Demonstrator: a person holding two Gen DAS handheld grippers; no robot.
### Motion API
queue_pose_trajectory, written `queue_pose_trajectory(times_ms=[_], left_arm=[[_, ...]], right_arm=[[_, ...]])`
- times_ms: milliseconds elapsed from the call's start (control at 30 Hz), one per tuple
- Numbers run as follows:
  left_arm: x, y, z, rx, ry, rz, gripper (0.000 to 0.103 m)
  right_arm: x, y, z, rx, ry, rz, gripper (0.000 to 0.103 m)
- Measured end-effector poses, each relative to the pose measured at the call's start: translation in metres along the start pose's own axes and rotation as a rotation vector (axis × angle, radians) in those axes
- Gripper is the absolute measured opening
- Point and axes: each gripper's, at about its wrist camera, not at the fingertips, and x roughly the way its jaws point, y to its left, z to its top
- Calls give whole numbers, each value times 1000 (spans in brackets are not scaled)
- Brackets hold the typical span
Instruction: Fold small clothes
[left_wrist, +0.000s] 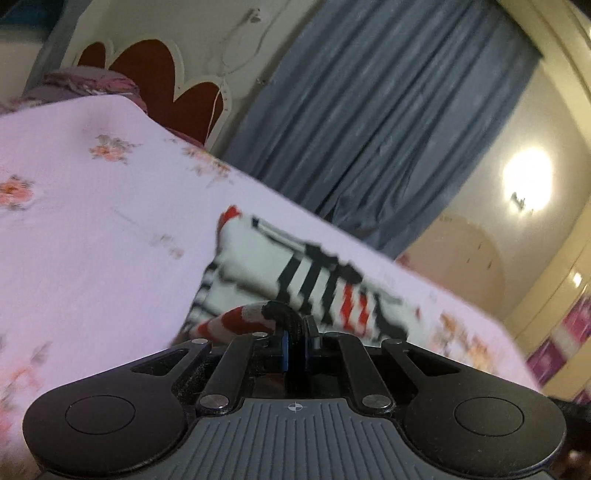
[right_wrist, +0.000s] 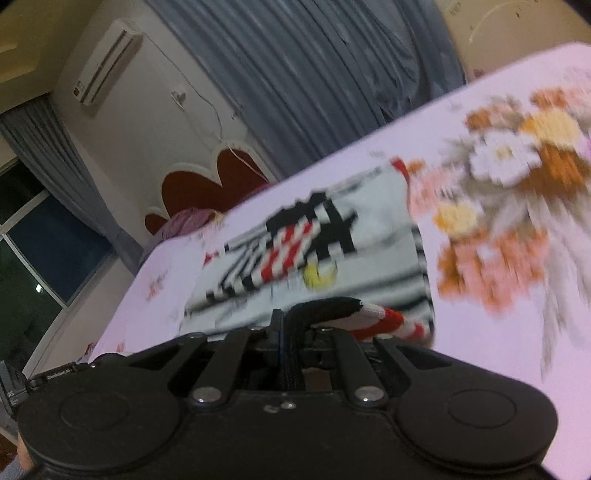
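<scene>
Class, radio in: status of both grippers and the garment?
Left gripper shut on garment hem. Right gripper shut on same hem. Nothing obstructing on bedsheet.

Garment (left_wrist: 295, 273): on the bed sheet (left_wrist: 92, 221).
Near hem: clamped in left gripper (left_wrist: 300, 334) and right gripper (right_wrist: 286, 325), 1 at each end.
Curtain (left_wrist: 369, 110): behind the bed.
Headboard (left_wrist: 147, 66): left of curtain.

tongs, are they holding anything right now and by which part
Both tongs, left and right, are shut on the white garment with black and red stripes, each pinching its red-and-white striped hem.
</scene>
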Motion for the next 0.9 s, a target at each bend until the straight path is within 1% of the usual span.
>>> queue_pose_trajectory(times_ms=[133,267,367,500,667,767,833,900], left_arm=[[48,-4,32,-26,-7,-9,6],[100,-5,64,-65,14,-14,6],[147,-7,83,-77,64,-9,7],[205,-5,98,-78,135,1,6],[264,1,108,-57,245,34,7],[291,4,110,-32,276,-13,7],[304,6,113,-30,272,-57,7],[311,10,115,-36,262,-82,7]], right_arm=[[31,1,38,-3,-20,0,6],[71,-13,74,60,-34,-10,6],[105,-24,96,99,-30,-26,6],[146,-39,115,142,-2,-56,6],[199,-65,132,231,82,-83,6],[226,-77,138,250,120,-103,6],[244,-83,142,258,137,-115,6],[260,-89,144,278,145,-123,7]])
